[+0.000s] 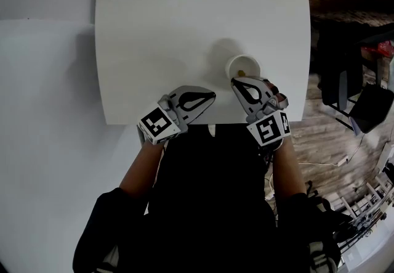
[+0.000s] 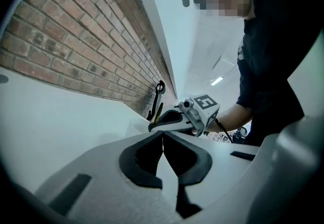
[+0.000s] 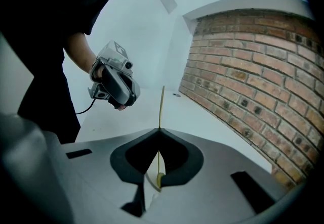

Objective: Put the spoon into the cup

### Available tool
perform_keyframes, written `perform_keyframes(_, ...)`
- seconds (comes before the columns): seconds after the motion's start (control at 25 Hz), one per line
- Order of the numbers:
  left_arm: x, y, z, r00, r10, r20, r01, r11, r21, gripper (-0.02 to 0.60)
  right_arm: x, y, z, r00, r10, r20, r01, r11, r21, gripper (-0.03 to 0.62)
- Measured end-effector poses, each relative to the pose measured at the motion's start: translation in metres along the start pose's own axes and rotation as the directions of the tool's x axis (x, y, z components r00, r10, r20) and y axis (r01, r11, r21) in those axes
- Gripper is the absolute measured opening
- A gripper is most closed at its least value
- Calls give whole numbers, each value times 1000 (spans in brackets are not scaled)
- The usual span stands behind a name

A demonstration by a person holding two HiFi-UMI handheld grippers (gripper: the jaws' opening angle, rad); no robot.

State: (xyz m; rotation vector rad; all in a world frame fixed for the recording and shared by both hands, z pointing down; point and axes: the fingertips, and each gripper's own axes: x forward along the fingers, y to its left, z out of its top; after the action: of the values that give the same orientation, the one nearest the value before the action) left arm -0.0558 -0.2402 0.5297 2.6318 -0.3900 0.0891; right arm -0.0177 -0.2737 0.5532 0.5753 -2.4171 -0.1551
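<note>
My left gripper [image 1: 211, 95] is closed on nothing, above the near edge of the white table [image 1: 154, 50]. Nothing blocks the paper cup [image 1: 253, 63]. My right gripper [image 1: 234, 82] clamps the yellow spoon [image 3: 161, 106], whose end is inside the cup.

Head view: mounted above the person, facing steeply down on the white table [image 1: 184, 37], with the left gripper [image 1: 208, 97] and right gripper [image 1: 236, 82] near its close edge; left gripper view: low, tight behind its own jaws, facing the right gripper; right gripper view: likewise, facing past its spoon [image 3: 162, 106] to the left gripper; all three share the tabletop.
</note>
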Motion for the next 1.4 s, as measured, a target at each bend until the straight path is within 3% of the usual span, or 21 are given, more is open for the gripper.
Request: perform_keyframes(1.4,-6,-4,-1,1000,1,0,-1,1000,24,17,-9,11,0,999,42,-18,-42,999,-3,74)
